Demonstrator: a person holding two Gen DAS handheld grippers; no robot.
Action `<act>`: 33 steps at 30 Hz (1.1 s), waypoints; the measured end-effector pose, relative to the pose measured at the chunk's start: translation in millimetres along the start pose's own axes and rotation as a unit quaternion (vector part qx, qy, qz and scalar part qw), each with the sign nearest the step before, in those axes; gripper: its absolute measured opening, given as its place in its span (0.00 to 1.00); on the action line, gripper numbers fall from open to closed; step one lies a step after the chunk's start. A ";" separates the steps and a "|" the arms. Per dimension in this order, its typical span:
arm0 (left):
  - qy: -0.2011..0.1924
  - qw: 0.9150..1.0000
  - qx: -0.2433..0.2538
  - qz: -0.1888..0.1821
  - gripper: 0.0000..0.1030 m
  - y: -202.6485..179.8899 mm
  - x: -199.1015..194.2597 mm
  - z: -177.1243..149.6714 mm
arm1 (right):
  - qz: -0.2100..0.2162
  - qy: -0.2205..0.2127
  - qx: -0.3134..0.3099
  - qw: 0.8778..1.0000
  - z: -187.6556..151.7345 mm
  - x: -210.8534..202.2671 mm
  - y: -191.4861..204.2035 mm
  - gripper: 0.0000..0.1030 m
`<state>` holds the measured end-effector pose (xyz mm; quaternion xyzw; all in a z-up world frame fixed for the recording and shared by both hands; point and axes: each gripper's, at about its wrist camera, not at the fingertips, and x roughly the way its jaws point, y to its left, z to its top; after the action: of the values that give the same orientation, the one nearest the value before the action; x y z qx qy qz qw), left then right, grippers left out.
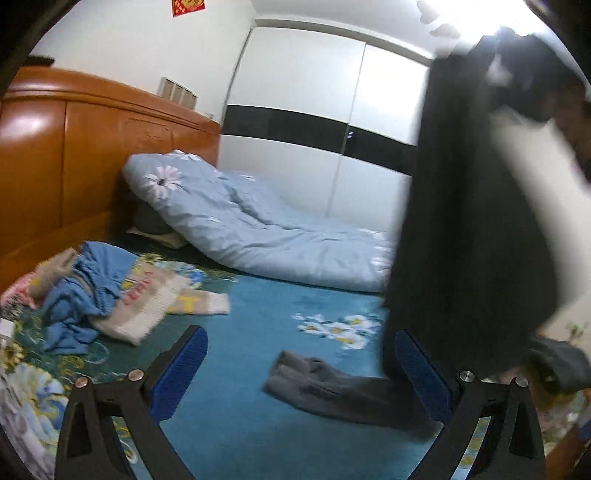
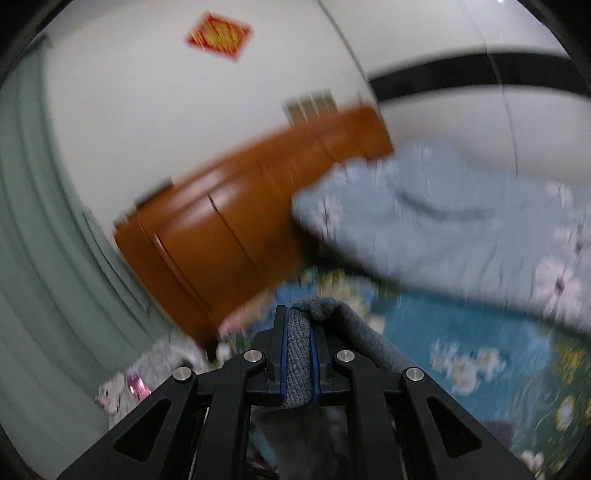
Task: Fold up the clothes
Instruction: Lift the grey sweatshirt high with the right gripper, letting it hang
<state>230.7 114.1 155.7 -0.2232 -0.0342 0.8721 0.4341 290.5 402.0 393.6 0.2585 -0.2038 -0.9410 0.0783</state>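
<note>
- Two blue-padded fingers of the right gripper [image 2: 299, 343] are pressed together on a fold of the grey garment [image 2: 334, 319], a coarse knit whose loose edge curls over the right finger.
- Only the right wrist view shows this pinch; the rest of that view is smeared by motion blur.
- The left gripper [image 1: 297, 363] is spread wide with nothing between its ribbed blue pads [image 1: 184, 365], hovering above the bed.
- Only the left wrist view shows the garment's full run: it hangs as a long dark column on the right, and its lower end trails in soft grey folds on the teal floral bedsheet [image 1: 258, 314], near the right finger.
- At the left, farther off, lies a rumpled pile of clothes [image 1: 96, 295]: blue cloth over a beige knit with red lettering.
- Beyond it, a puffy light-blue duvet [image 1: 240, 221] with daisy prints slumps against the glossy orange wooden headboard [image 1: 74, 147].
- A white wardrobe [image 1: 314, 92] with a black band fills the far wall.
- A person's pale sleeve [image 1: 535, 184] shows blurred at the far right.
- A red diamond paper [image 2: 219, 35] hangs on the wall, whole in the right wrist view.
</note>
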 end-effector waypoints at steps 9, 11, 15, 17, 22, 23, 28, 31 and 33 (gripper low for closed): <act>0.007 0.998 0.059 0.020 1.00 4.5 6.5 -16.5 | 0.030 0.091 0.005 0.995 -36.0 86.3 -22.0 0.10; 0.020 0.998 0.061 0.021 1.00 5.0 18.1 -19.7 | 0.035 0.091 0.006 0.995 -36.7 84.5 -21.7 0.10; 0.043 0.998 0.045 -0.027 1.00 -1.3 35.1 -26.7 | 0.033 0.085 0.014 0.996 -33.4 80.4 -26.8 0.10; 0.048 0.996 0.057 -0.046 1.00 -12.8 39.5 -32.0 | 0.031 0.084 0.019 0.996 -31.6 78.4 -29.9 0.10; 0.044 0.993 0.077 -0.083 1.00 -30.5 37.1 -36.1 | 0.022 0.083 0.025 0.996 -30.0 76.2 -33.8 0.10; 0.041 0.992 0.079 -0.091 1.00 -31.0 34.5 -37.0 | 0.021 0.081 0.027 0.996 -29.4 76.3 -34.7 0.10; 0.013 0.990 0.064 -0.127 1.00 -24.4 23.4 -32.7 | 0.017 0.078 0.032 0.996 -26.9 78.6 -37.0 0.10; 0.023 0.993 0.079 -0.088 1.00 -28.3 36.6 -30.9 | 0.021 0.084 0.033 0.996 -28.1 86.8 -34.9 0.10; 0.037 0.993 0.085 -0.068 1.00 -29.4 49.7 -32.4 | 0.020 0.090 0.031 0.995 -29.0 92.6 -33.0 0.10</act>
<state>240.1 166.5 116.2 -0.2141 0.0413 0.8317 0.5106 225.1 398.6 314.8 0.3401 -0.2302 -0.9055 0.1071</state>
